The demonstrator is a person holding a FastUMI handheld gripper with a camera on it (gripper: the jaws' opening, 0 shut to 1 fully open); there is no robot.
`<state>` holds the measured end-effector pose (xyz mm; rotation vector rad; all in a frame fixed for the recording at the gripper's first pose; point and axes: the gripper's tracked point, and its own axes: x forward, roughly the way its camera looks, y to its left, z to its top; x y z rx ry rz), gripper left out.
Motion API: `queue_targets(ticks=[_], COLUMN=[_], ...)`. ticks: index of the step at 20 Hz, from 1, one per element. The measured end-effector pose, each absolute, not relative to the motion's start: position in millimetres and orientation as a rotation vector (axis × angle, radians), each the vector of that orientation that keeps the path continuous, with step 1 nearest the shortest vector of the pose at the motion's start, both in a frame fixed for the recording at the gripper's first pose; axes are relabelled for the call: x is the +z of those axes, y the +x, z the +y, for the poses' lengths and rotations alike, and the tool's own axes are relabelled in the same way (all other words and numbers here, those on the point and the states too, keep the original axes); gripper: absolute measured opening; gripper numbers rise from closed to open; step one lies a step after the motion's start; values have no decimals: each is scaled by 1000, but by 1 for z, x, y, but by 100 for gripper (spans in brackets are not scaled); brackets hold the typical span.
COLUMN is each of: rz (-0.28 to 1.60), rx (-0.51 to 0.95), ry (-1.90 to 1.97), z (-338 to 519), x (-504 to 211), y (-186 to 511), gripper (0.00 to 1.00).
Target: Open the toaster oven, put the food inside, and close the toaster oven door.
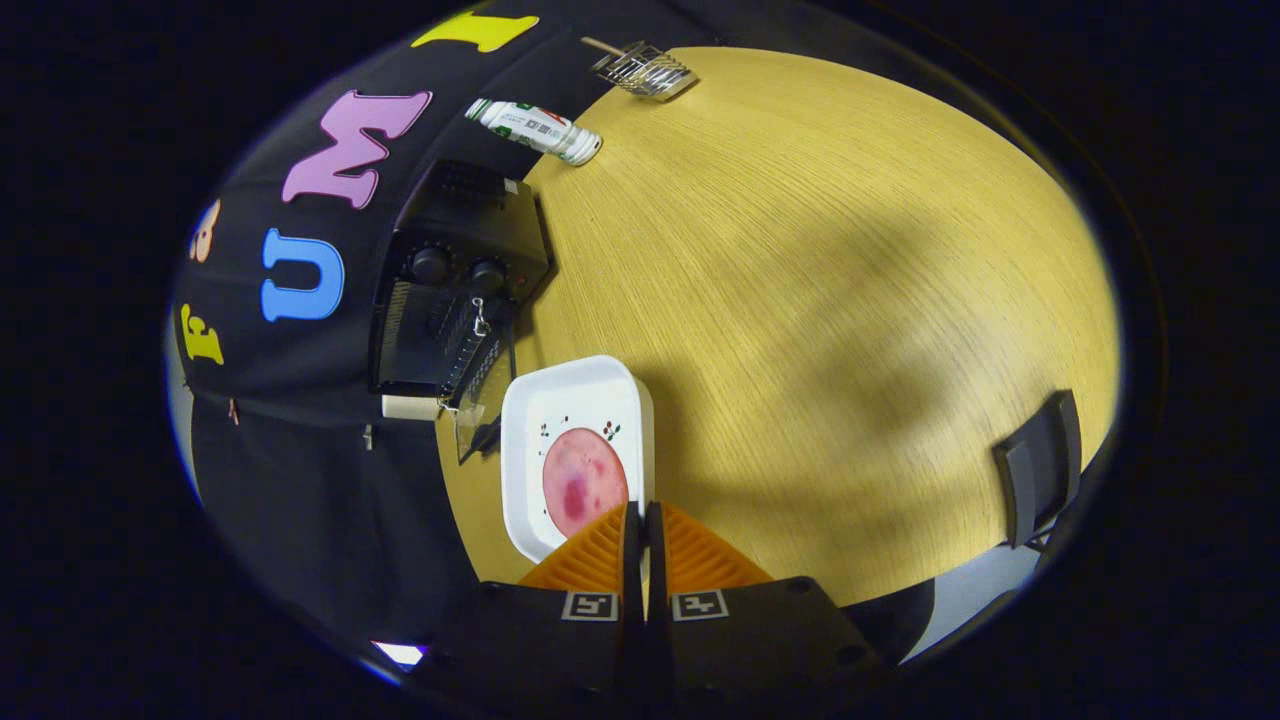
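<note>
The black toaster oven (450, 290) stands at the table's edge against the booth wall, two knobs on its front. Its glass door (478, 405) hangs open, and a wire rack shows inside. A white square plate (575, 400) carrying a round pink slice of food (583, 480) sits just in front of the open door. My gripper (640, 515) is at the plate's near edge. The orange fingers (600, 555) are pressed together with the plate's rim running in between them.
A wooden table (820, 300) spreads wide beyond the fingers. A white and green bottle (535, 130) lies on its side past the oven. A small wire basket (643, 70) sits at the far edge. A black chair back (1040, 465) stands off the table's side.
</note>
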<state>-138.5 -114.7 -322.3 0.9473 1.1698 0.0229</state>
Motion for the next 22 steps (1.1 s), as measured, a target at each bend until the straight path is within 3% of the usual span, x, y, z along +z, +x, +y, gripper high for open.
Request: queue_targets(ticks=[10,16,22], rz=[1035,984,976], rx=[16,66,36], ry=[1120,1143,1187], z=[-26,24,59], x=[-276,-258,-287], y=[-134,-86,-23], gripper=[5,5,5])
